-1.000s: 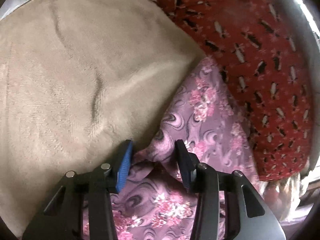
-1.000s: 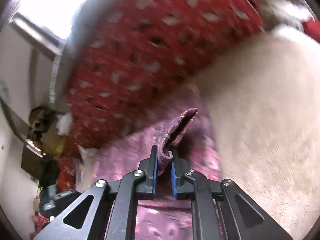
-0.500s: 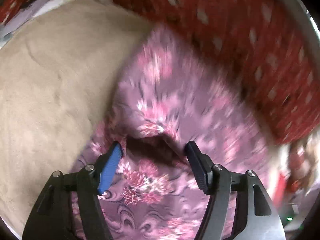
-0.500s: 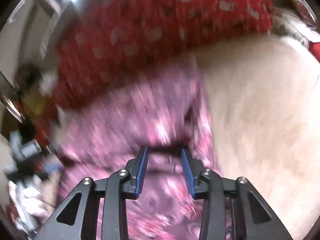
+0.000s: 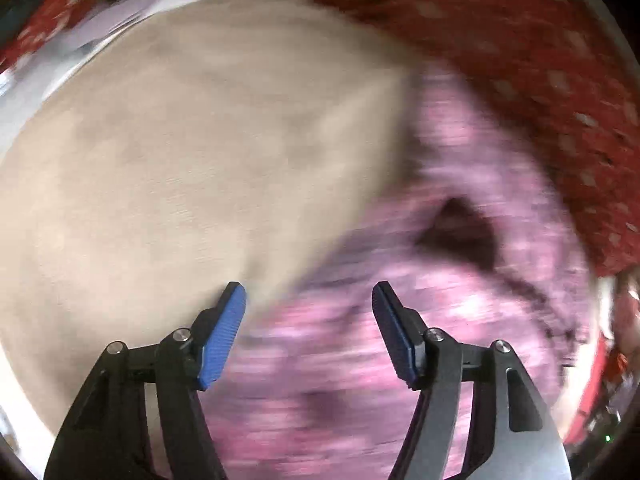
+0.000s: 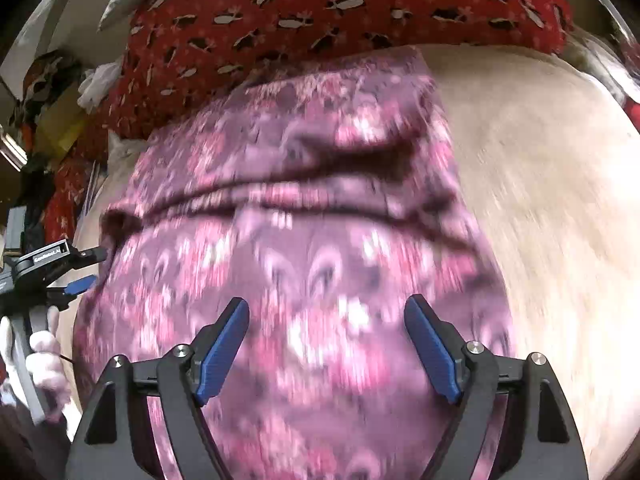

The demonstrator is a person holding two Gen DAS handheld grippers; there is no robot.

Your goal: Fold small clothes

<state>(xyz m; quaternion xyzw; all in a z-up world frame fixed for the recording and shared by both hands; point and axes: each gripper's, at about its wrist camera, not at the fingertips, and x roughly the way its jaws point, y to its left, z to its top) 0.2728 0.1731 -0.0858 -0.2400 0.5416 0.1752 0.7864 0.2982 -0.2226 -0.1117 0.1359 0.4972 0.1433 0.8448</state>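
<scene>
Beige blanket point(image 6: 560, 184) lies bare to the right of the purple floral garment point(image 6: 304, 248), offering open passage there. A red patterned cushion point(image 6: 320, 4) walls off the far side, touching the garment's far edge. The left gripper point(image 6: 86, 270) crowds the garment's left edge. A raised fold point(image 6: 280, 196) crosses the garment's middle.

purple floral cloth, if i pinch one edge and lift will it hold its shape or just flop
Likely floppy: the purple floral cloth already lies in soft creases and a sagging fold across its middle. It looks thin, so probably light. On the plush beige blanket it may drag and bunch rather than slide. Both the left gripper and right gripper are open above it.
</scene>
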